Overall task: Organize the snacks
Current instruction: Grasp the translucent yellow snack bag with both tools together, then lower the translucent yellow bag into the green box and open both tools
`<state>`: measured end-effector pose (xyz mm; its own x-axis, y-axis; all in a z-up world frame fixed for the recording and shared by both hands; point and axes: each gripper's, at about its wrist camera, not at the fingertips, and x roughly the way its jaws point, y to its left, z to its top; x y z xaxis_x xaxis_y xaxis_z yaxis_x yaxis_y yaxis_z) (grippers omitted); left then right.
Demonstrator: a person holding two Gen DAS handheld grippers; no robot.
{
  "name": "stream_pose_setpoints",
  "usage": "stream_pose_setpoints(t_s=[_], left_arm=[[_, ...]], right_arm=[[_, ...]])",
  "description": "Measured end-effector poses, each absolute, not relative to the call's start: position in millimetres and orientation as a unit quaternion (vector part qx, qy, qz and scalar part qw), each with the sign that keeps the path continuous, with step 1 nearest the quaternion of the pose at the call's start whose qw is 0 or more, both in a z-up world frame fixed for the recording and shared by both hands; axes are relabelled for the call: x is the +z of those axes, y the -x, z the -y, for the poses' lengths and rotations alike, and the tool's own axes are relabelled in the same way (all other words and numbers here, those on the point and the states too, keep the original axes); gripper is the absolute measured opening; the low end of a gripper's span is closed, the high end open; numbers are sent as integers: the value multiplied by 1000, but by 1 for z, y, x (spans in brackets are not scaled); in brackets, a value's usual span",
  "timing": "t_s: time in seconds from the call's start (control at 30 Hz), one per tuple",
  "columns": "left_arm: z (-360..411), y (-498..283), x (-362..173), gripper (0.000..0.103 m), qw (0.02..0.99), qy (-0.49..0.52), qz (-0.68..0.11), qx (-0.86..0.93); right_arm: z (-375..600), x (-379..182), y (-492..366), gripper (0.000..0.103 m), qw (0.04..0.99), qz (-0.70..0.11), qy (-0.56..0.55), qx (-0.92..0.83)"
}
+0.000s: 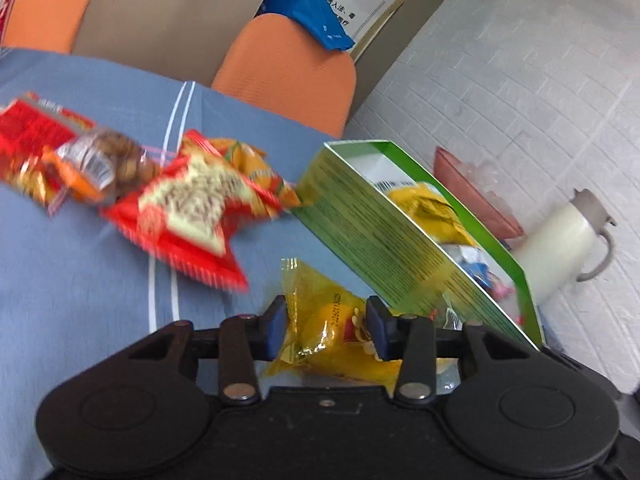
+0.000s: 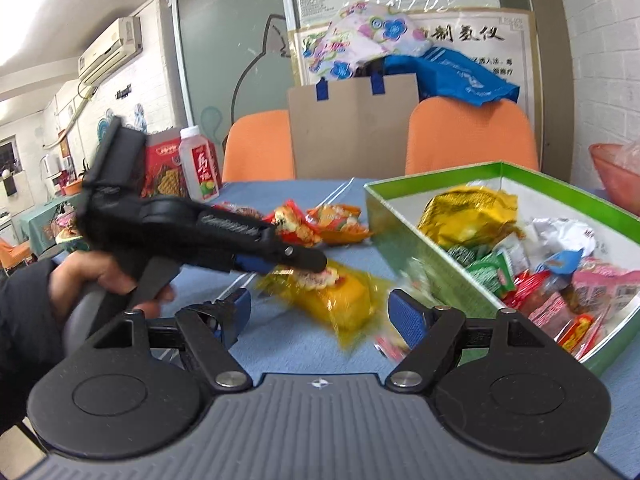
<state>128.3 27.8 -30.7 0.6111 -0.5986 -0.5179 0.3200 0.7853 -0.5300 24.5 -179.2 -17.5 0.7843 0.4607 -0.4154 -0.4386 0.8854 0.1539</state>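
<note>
So I'm maybe halfway through, going by what's on screen. The green box [image 2: 404, 240] already has a decent heap in it: a crinkly gold foil pack [image 2: 468, 216], little green sachets, some pink and red wrappers. Loose stuff left on the table [image 1: 80, 280]: a big red crisp-style bag [image 1: 192, 216], an orange packet [image 1: 256, 168] tucked behind it, and a clear-wrapped nutty thing [image 1: 108, 160] next to more red packs.

My left hand-held gripper [image 1: 326, 328] is pinching the yellow snack pack [image 1: 316, 320], blue pads squeezing its sides. It's a soft, glossy cellophane pillow with crimped ends, and a solid yellow cake-like block shows inside from the right view. It sits just beside the box's near wall, not in yet.

My right hand-held gripper [image 2: 320, 316] has its fingers spread wide with nothing between them, hanging back over the blue cloth.

The box is thin printed cardboard, white inside, straight walls. Wrappers all look slippery and crushable, so I'd guess light squeezes only.
</note>
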Motion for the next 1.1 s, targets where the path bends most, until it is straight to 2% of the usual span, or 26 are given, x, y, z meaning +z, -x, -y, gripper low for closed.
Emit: stream_pose_setpoints(t_s=[0.07,0.1,0.13,0.17,0.2,0.47,0.53,0.57,0.6,0.67,0.77,1.1], left_arm=[[-31,-113,-31,34,874,206,-353,-262],[-34,-107,-31,50,874,212,-350,-261],[-37,-102,-31,60,873,220,-347,-263],[-41,-98,-32,83,869,235,-345,-267],[-44,-97,-33,93,863,249,-347,-270],[-52,-99,-34,91,856,270,-353,-265],[-51,-101,-34,80,857,263,-356,-264],[-49,-102,-35,57,857,257,-360,-265],[-47,-103,-36,55,858,250,-365,-263],[-46,-103,-37,56,862,251,-359,-256],[-44,-99,-33,55,863,251,-354,-260],[1,-101,37,54,877,222,-271,-330]], right_arm=[[177,-22,-24,103,940,-234,-20,248],[175,-24,-24,103,937,-239,-18,253],[174,-26,-24,103,935,-243,-17,256],[173,-29,-24,103,934,-247,-17,259],[173,-31,-25,103,932,-252,-20,259],[179,-41,-38,103,920,-283,-73,260],[176,-42,-42,103,919,-284,-72,262],[175,-43,-45,103,919,-284,-71,262],[174,-44,-50,96,916,-291,-73,265],[173,-44,-52,80,916,-295,-76,260],[174,-41,-45,69,919,-287,-63,262],[210,15,-20,68,958,-179,-62,216]])
